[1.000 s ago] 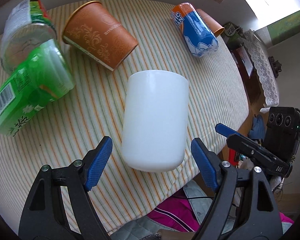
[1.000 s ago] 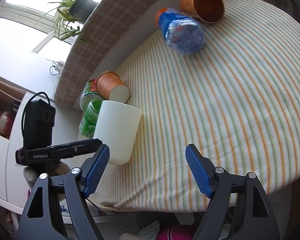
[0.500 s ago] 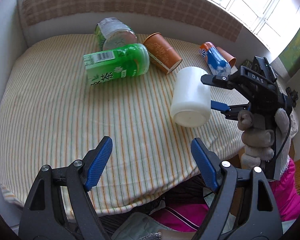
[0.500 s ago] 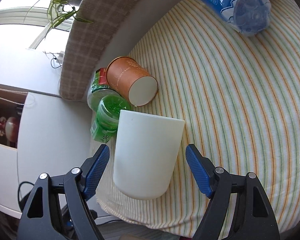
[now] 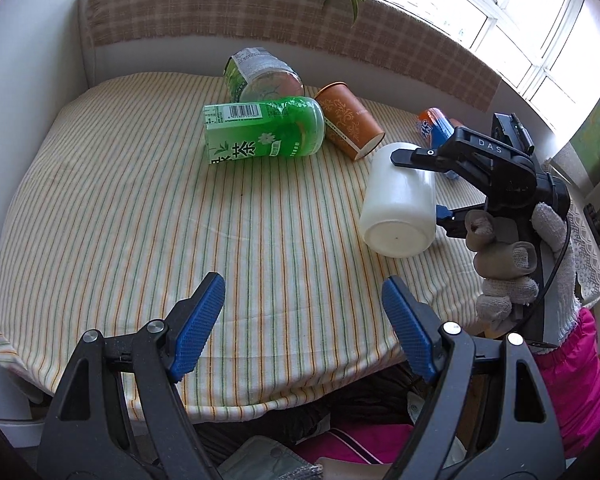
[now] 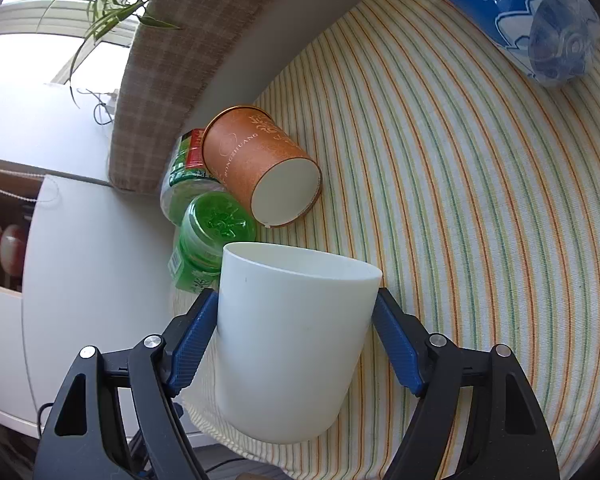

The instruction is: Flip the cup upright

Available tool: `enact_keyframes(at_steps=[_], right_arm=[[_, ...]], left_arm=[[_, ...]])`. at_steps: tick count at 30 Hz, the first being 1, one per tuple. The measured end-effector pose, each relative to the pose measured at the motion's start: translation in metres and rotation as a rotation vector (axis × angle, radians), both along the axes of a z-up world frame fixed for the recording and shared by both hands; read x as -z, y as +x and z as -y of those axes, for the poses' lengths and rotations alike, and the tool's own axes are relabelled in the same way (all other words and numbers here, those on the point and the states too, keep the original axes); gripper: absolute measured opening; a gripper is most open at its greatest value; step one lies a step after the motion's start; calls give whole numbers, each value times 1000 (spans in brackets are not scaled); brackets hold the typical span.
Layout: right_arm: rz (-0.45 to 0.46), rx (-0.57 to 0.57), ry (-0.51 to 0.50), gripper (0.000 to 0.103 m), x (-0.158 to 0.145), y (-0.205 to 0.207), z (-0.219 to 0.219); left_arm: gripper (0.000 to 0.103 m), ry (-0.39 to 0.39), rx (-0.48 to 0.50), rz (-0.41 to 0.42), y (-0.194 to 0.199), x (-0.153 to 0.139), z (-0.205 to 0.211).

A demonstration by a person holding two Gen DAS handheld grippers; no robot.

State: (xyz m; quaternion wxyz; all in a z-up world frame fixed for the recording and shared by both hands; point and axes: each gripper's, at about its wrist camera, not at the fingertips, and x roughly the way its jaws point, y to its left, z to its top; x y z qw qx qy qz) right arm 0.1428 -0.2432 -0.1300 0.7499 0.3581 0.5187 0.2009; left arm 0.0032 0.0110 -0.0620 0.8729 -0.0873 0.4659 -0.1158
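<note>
White cup [image 6: 292, 344] between hand-held gripper [image 6: 296, 344] pads.

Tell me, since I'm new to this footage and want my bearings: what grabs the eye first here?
First, the white cup lying on its side near the table's edge, gripped between the blue pads of the right tongs. Behind it, a green tea bottle and a brown paper cup lie toppled on the striped tablecloth. The left tongs hang open and empty over the near side.
</note>
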Motion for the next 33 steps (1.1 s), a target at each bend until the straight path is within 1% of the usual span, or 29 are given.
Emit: enact_keyframes(at_steps=[4,9,12,15,19,26,33], right_arm=[[74,-26,-72,77,-13,-6,-3],[191,-57,-196,77,-30,-12,-8],[275,-78,-296,77,-41,-18,-13],[372,-98,-419,77,-50,-25,-20],[484,-127,-560,77,-57,-31,-32],[611,-145,-694,76,-59,-38,-41],[675,-161,-738,76,-57,-46,-49]], left_arm=[[83,1,13,0,0,2,5],[83,-3,22,10,0,-1,10],[83,-9,19,7,0,0,11],[83,-3,16,17,0,-2,11],[83,5,17,27,-1,-4,14],[83,15,25,46,-4,-9,18],[83,13,19,47,-6,-9,17]])
